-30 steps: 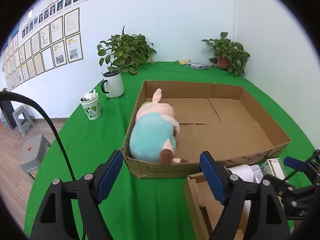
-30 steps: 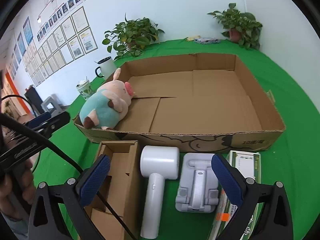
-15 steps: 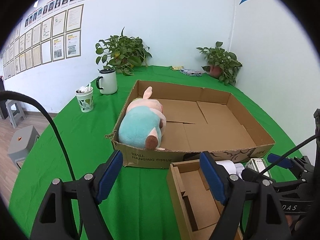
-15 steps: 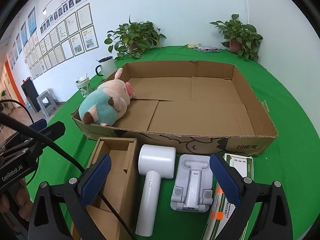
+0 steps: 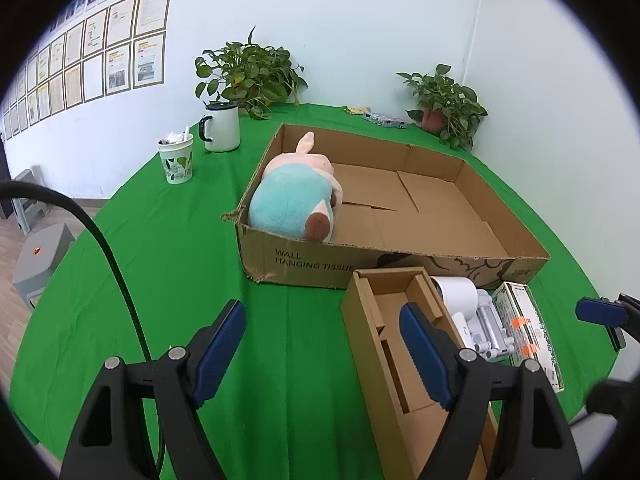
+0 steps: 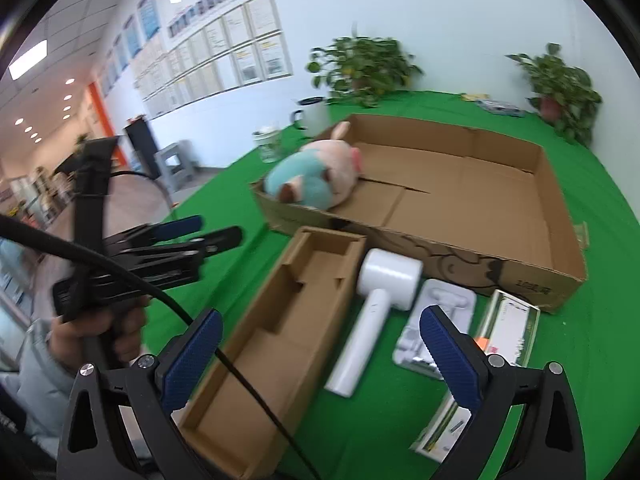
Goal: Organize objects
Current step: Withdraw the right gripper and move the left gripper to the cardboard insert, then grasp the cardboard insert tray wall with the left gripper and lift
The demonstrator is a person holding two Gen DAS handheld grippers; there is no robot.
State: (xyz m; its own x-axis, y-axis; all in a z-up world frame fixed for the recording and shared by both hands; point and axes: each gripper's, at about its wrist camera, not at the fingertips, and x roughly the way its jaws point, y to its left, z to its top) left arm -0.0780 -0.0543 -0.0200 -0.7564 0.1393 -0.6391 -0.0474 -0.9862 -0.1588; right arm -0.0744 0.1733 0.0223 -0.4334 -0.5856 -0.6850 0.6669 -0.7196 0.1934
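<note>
A large shallow cardboard box (image 5: 460, 258) (image 6: 560, 248) lies on the green table, with a pink and teal plush pig (image 5: 294, 200) (image 6: 316, 180) in its left end. In front of it lie a long open brown carton (image 5: 394, 344) (image 6: 276, 328), a white hair dryer (image 6: 376, 312) (image 5: 456, 290), a pale grey tray (image 6: 436, 328) (image 5: 490, 326) and a green-white flat box (image 6: 504, 332) (image 5: 528, 328). My left gripper (image 5: 322, 346) is open and empty over the cloth beside the carton. My right gripper (image 6: 320, 354) is open and empty above the carton and dryer.
A white mug (image 5: 221, 128) and a patterned paper cup (image 5: 176, 160) stand left of the big box. Two potted plants (image 5: 250, 72) (image 5: 444, 104) stand at the back by the wall. Grey stools (image 5: 40, 252) stand on the floor left of the table.
Both grippers have pulled back from the big box. The right view has swung left, so the left gripper and the hand that holds it now show.
</note>
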